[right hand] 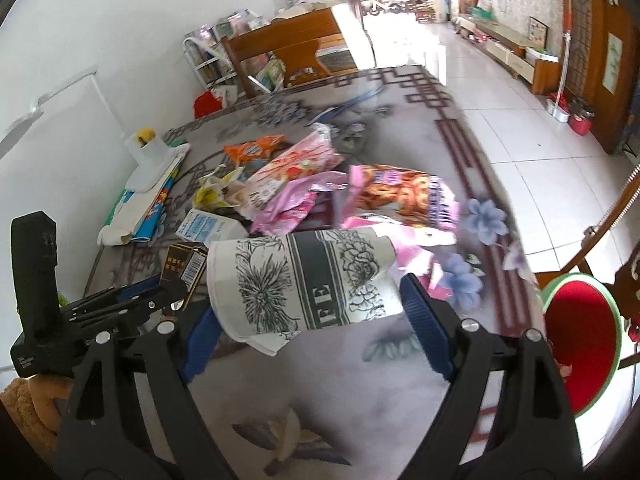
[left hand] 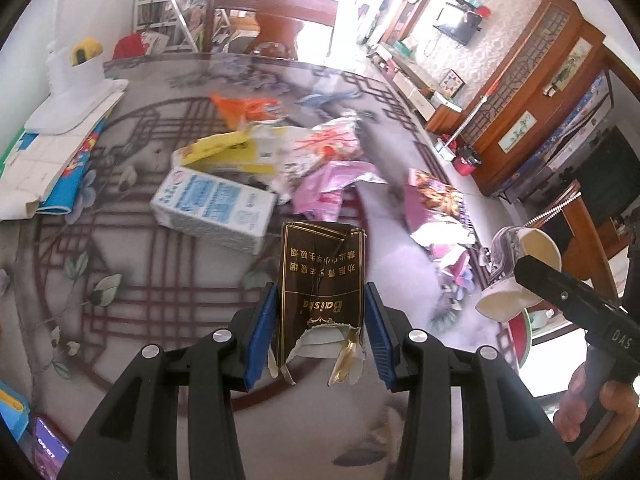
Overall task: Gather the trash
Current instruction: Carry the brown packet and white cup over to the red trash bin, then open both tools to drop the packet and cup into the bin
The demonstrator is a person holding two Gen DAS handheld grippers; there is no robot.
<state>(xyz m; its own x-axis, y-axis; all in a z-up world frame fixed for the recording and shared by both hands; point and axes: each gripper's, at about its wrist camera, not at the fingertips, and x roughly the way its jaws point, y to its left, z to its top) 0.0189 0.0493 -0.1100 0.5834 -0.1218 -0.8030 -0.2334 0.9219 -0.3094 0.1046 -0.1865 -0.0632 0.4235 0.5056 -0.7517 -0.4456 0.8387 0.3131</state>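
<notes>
My left gripper [left hand: 320, 294] is shut on a torn brown cigarette pack [left hand: 322, 256], held upright above the patterned table [left hand: 160, 300]. In the right wrist view that pack [right hand: 182, 264] and the left gripper [right hand: 160, 292] show at the left. My right gripper [right hand: 308, 302] is shut on stacked paper cups [right hand: 280, 276] with a black flower print, lying sideways between the blue pads. The cups [left hand: 536, 246] also hang at the right of the left wrist view. More trash lies mid-table: a blue-and-white milk carton [left hand: 216, 210], a yellow wrapper [left hand: 224, 148], pink wrappers [left hand: 332, 184] and a snack bag [right hand: 400, 196].
A white desk lamp base [left hand: 68, 92] stands on books [left hand: 48, 160] at the table's left edge. A wooden chair [left hand: 276, 8] is behind the far edge. A round red thing with a green rim [right hand: 580, 340] sits beside the table's right edge, over tiled floor [right hand: 520, 140].
</notes>
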